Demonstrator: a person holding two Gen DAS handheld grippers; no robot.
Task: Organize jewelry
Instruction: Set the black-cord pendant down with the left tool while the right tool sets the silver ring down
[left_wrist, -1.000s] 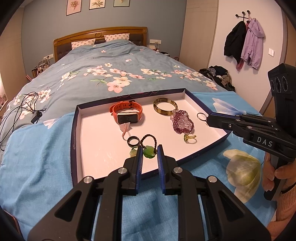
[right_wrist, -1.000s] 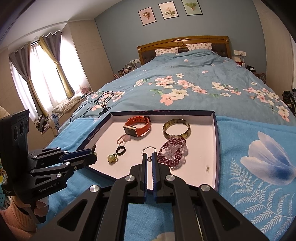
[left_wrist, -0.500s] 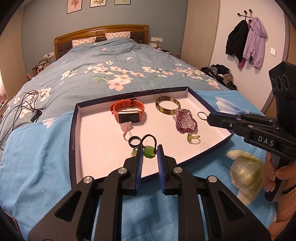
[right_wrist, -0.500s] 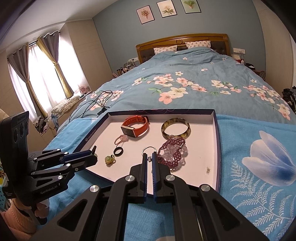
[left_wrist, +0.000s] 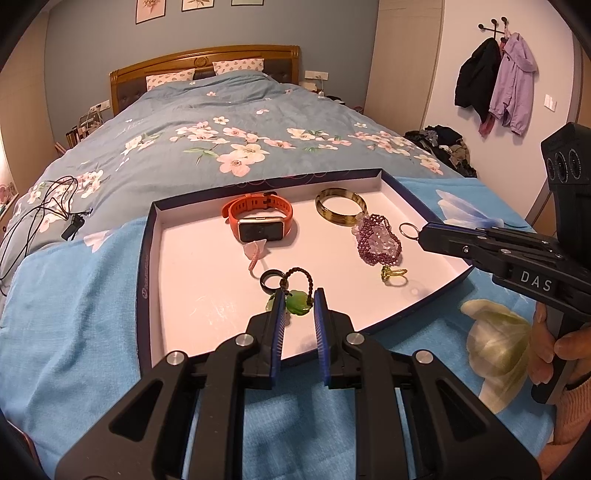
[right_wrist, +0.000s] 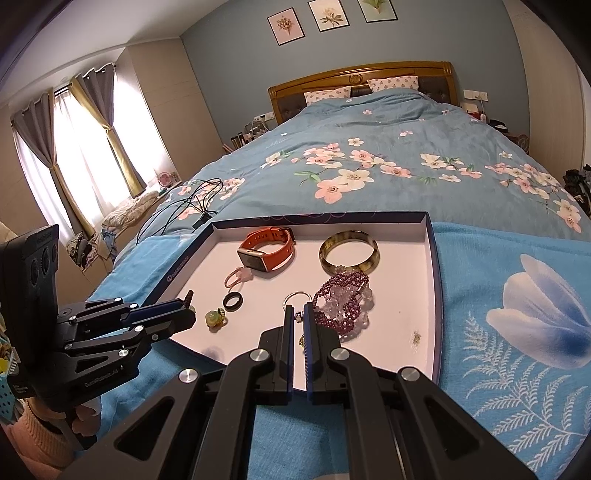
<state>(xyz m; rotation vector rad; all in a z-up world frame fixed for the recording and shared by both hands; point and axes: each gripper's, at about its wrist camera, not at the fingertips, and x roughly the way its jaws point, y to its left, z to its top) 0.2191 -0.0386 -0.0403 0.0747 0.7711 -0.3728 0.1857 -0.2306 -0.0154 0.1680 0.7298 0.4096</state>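
floral blue bed carries a shallow navy-rimmed white tray (left_wrist: 147, 236). left gripper (left_wrist: 298, 301) jaws part-open around the green jade pendant on dark cord (left_wrist: 298, 302), tray's 6 o'clock. right gripper (right_wrist: 299, 314) nearly closed on thin silver ring (right_wrist: 295, 297). pendant's smooth, brittle; take the cord.

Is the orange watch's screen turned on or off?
Off. The orange watch shows a dark, blank face in the tray; nothing is lit on it.
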